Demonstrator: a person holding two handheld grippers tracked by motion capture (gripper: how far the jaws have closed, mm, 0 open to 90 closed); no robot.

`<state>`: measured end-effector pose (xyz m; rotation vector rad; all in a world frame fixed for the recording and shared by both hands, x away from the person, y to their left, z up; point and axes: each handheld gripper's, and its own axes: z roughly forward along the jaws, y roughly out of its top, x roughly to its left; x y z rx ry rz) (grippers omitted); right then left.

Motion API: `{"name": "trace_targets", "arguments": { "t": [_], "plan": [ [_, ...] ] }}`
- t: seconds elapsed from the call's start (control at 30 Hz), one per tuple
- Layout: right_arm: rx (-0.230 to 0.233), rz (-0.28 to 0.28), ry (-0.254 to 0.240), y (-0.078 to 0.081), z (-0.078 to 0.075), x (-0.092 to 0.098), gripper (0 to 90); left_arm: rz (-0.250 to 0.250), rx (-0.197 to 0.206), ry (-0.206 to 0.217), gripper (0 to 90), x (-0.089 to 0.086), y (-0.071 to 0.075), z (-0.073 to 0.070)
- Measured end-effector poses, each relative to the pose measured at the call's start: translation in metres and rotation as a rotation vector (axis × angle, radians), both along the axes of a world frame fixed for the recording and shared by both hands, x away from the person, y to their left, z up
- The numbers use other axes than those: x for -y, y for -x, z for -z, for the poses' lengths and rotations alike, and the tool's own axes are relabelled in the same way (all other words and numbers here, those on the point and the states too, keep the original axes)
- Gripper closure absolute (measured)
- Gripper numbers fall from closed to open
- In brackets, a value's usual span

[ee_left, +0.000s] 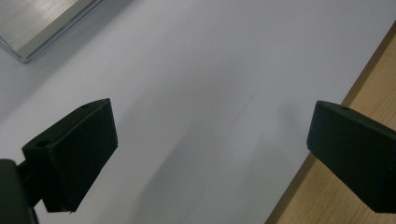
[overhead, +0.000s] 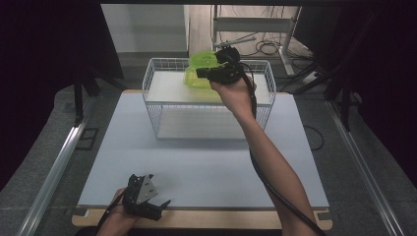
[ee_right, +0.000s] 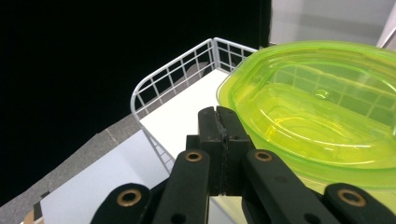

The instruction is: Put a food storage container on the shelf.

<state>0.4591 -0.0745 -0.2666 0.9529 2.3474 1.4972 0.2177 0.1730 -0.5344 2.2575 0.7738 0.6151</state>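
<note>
A translucent lime-green plastic container [overhead: 199,66] [ee_right: 317,112] sits at the back of the upper shelf of a white wire rack [overhead: 150,81] [ee_right: 159,88]. My right gripper [overhead: 205,73] [ee_right: 217,114] reaches over that shelf with its jaws pressed together right beside the container's near rim. No green shows between the pads, so I cannot tell whether the rim's edge is pinched. My left gripper [overhead: 162,207] [ee_left: 210,140] rests low at the table's front edge, jaws wide apart with nothing between them.
The rack stands at the far end of a white mat [overhead: 196,162] laid on a wooden table [overhead: 206,219] [ee_left: 327,196]. Its lower shelf [overhead: 196,123] is bare. Dark curtains flank the table, and a desk frame with cables [overhead: 265,34] stands behind.
</note>
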Motion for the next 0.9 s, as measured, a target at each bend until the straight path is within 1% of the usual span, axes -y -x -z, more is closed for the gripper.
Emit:
{"name": "trace_targets", "arguments": {
  "t": [0.13, 0.2, 0.27, 0.4, 0.47, 0.53, 0.6, 0.67, 0.83, 0.9],
  "plan": [
    [-0.007, 0.004, -0.011, -0.002, -0.001, 0.002, 88.5, 0.000, 0.001, -0.001, 1.7, 0.000, 0.000, 0.000],
    [-0.005, -0.009, -0.012, 0.000, 0.001, 0.002, 85.9, -0.003, 0.003, 0.002, 1.7, 0.000, 0.000, 0.000],
    [-0.002, -0.026, -0.002, 0.004, 0.003, 0.001, 83.0, -0.009, 0.006, 0.011, 1.7, -0.001, 0.000, -0.001],
    [0.005, -0.052, 0.006, 0.015, 0.011, 0.002, 71.9, -0.022, 0.006, 0.034, 1.7, -0.003, -0.001, -0.003],
    [0.020, -0.055, 0.024, 0.021, 0.017, 0.004, 66.1, -0.028, 0.008, 0.041, 1.7, -0.004, -0.001, -0.003],
    [0.024, -0.060, 0.038, 0.027, 0.023, 0.006, 58.8, -0.030, 0.007, 0.040, 1.7, -0.004, -0.001, -0.003],
    [0.014, -0.073, 0.036, 0.034, 0.032, 0.009, 51.4, -0.030, 0.007, 0.040, 1.7, -0.004, -0.001, -0.003],
    [0.020, -0.077, 0.051, 0.042, 0.040, 0.012, 44.9, -0.028, 0.004, 0.044, 1.7, -0.004, -0.001, -0.003],
    [0.025, -0.090, 0.085, 0.060, 0.061, 0.024, 33.4, -0.027, 0.000, 0.059, 1.7, -0.004, -0.001, -0.004],
    [0.033, -0.092, 0.090, 0.067, 0.069, 0.030, 29.1, -0.026, 0.000, 0.059, 1.7, -0.004, -0.001, -0.004]
  ]
}}
